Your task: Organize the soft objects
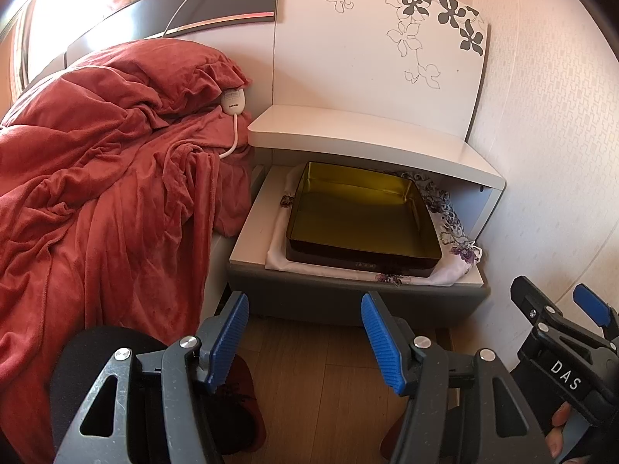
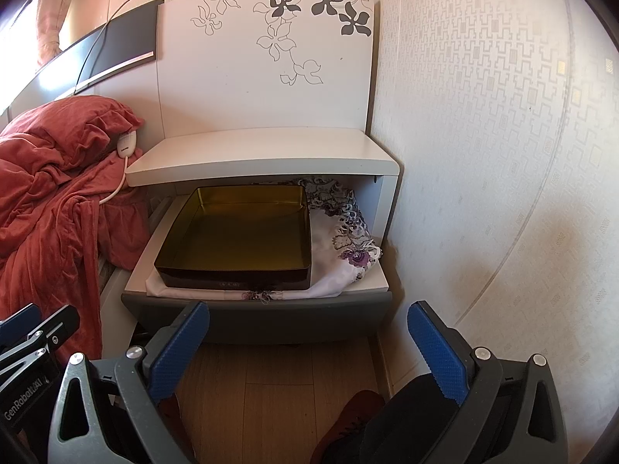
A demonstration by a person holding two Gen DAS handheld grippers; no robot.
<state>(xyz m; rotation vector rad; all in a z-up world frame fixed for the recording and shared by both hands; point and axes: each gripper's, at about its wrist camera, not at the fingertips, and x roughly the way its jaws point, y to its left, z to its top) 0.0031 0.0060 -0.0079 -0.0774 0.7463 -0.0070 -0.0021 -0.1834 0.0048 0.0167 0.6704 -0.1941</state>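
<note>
While we hold both tools back above the wooden floor [image 2: 278, 379], nothing of the task looks begun: the left tongs [image 1: 305, 332] stand released, blue pads wide apart with only floor between them, and the right tongs [image 2: 309, 352] are likewise spread and carry nothing. Ahead of us is a white bedside cabinet [image 2: 263, 154] whose lower shelf bears an empty, dark tin tray [image 2: 236, 239] with a golden inside; that tray sits on a pale floral cloth [image 2: 348, 239], which bunches up along the tray's right side and pokes out under its front edge. To the left, on the bed, lies a crumpled red blanket [image 1: 96, 193] that hangs down the bedside toward the floor, with a red pillow [image 1: 166, 65] behind it against the headboard and a white corded controller [image 1: 233, 101] resting at the pillow's edge, just beside the cabinet. We judge these fabrics to be the soft things to put in order, and we read this as the approach step, with a target still to be chosen. Which piece comes first we cannot tell. If it is the cloth, our next move calls for a low reach under the cabinet's top board, pinching the bunched right edge without dragging the tray along. If it is the blanket, we would need both tongs on one hem, keeping clear of the cord.
</note>
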